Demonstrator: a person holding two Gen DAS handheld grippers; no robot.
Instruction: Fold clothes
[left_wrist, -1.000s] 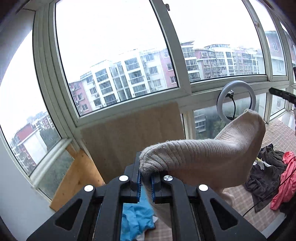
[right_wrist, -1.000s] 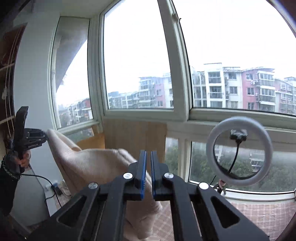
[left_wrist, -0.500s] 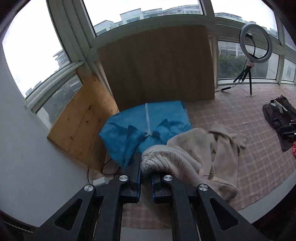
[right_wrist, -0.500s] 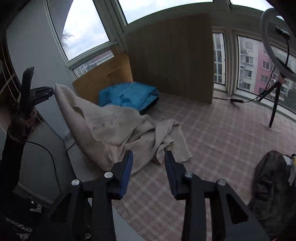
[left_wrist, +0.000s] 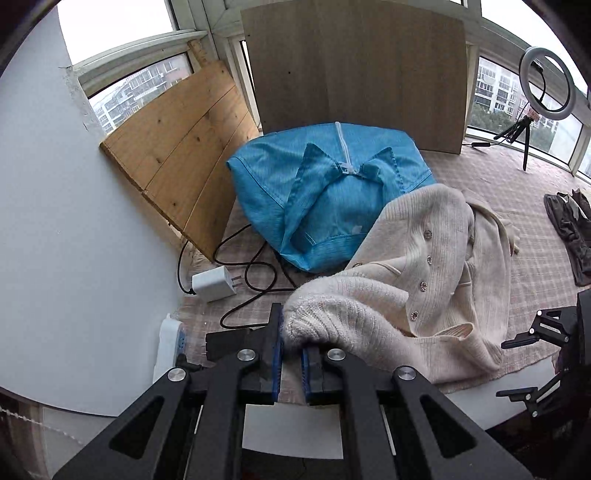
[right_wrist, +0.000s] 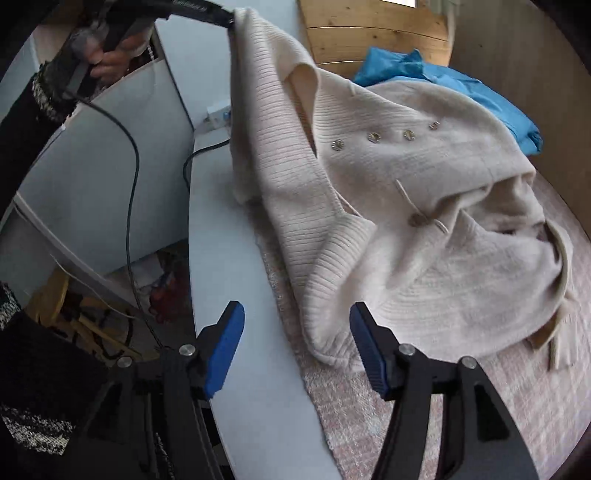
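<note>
Left hand-held gripper (left_wrist: 291, 363): blue-padded jaws clamped on a bunched knit edge of the cream cardigan (left_wrist: 436, 266), at 6 o'clock in the left wrist view. In the right wrist view the same left hand-held gripper shows at 11 o'clock, pinching the cardigan's top corner and holding it lifted above the surface; the person's hand (right_wrist: 110, 62) wraps its handle.

Right hand-held gripper (right_wrist: 297, 347): jaws wide apart, nothing between them, hanging just above the cardigan's near hem edge at 6 o'clock; whether it touches the fabric I cannot tell.

Cream cardigan: ribbed knit, row of metal buttons (right_wrist: 373, 137), mostly crumpled on the checked pinkish cloth (right_wrist: 517, 398), one side pulled up taut toward the left gripper. Its far end lies over the near edge of a blue zip garment (left_wrist: 332, 192).

Blue garment sits folded at 12 o'clock in the left wrist view, against a grey-brown panel (left_wrist: 354, 70). A pine board (left_wrist: 181, 158) leans at 10 o'clock. White charger plug (left_wrist: 214, 284) with black cable (left_wrist: 255, 291) at 9 o'clock, white power strip (left_wrist: 168, 347) at 8 o'clock. Ring light on tripod (left_wrist: 546, 88) at 2 o'clock by the windows. Dark clothing pile (left_wrist: 570, 236) at 3 o'clock, well apart from the cardigan. White table (right_wrist: 251, 369) edge runs under the cloth.
</note>
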